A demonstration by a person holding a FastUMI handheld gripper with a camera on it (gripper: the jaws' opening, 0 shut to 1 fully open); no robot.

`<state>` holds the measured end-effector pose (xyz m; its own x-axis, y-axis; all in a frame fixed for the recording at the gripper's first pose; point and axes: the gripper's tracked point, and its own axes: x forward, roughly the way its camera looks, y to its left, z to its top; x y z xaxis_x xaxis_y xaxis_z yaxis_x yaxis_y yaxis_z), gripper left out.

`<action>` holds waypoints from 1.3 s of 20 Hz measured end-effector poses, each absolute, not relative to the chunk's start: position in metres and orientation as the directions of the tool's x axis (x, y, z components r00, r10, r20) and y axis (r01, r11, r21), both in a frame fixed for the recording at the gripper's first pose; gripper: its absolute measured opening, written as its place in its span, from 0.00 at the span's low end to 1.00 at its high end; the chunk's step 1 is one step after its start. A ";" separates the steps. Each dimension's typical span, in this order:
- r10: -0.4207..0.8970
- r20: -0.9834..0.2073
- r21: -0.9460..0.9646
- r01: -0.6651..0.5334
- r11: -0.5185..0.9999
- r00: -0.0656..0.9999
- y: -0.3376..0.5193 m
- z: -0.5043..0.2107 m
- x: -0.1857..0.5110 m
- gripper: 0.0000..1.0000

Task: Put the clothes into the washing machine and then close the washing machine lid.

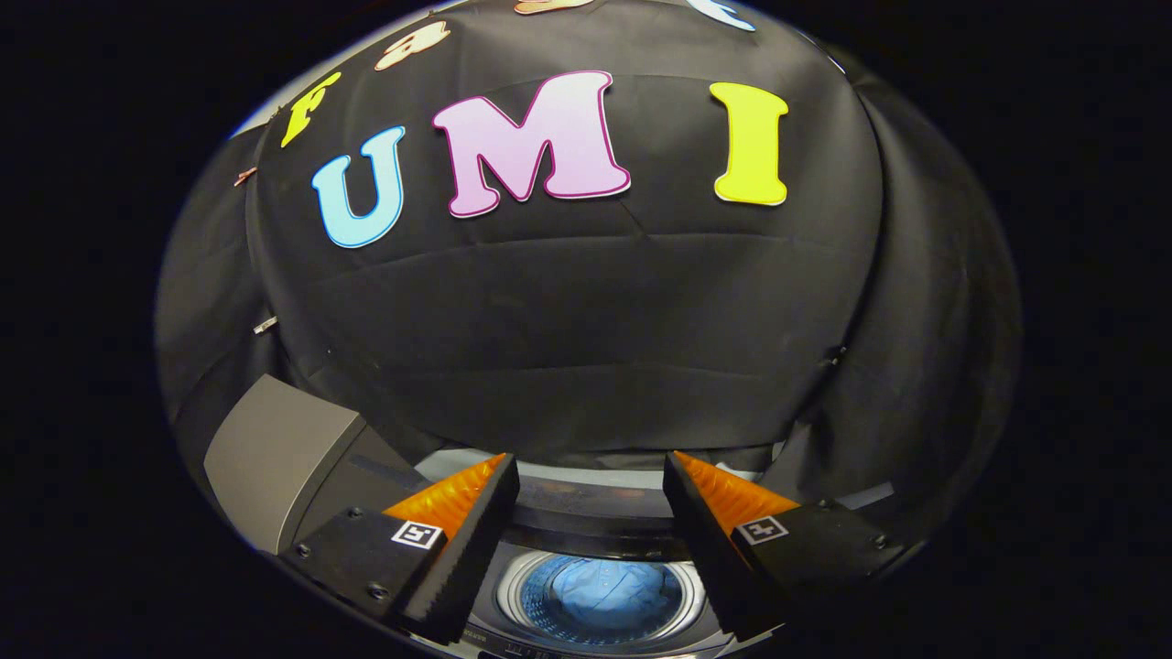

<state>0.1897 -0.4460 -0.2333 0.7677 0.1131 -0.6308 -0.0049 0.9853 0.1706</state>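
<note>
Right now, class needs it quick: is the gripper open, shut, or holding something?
Gripper: open, holding nothing, fingers apart above the washing machine drum.

Booth wall (586, 311): black cloth, hung loosely, with horizontal creases and fold lines across the middle. Separate side panels of the same cloth hang left and right, meeting the back panel at seams. Small clips (265, 325) pin the cloth at the left seam. Lighting even, dim.
</note>
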 end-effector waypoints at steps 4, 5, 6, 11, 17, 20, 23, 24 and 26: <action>0.115 -0.637 0.172 -0.005 0.985 0.762 -0.445 -0.232 0.183 1.00; 0.116 -0.636 0.171 -0.007 0.985 0.763 -0.443 -0.232 0.180 1.00; 0.119 -0.637 0.173 -0.008 0.985 0.761 -0.443 -0.231 0.175 1.00; 0.137 -0.645 0.188 -0.019 0.982 0.752 -0.440 -0.233 0.159 1.00; 0.154 -0.644 0.199 -0.031 0.980 0.749 -0.437 -0.235 0.142 1.00; 0.161 -0.650 0.201 -0.036 0.979 0.742 -0.433 -0.240 0.134 1.00; 0.141 -0.694 0.143 -0.056 0.988 0.706 -0.430 -0.264 0.112 1.00; 0.098 -0.752 0.068 -0.071 0.995 0.652 -0.438 -0.285 0.091 1.00; 0.112 -0.812 0.049 -0.123 0.991 0.573 -0.435 -0.321 0.050 1.00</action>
<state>0.0501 -0.4347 -0.3215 0.5731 0.1118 -0.8118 -0.1235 0.9911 0.0493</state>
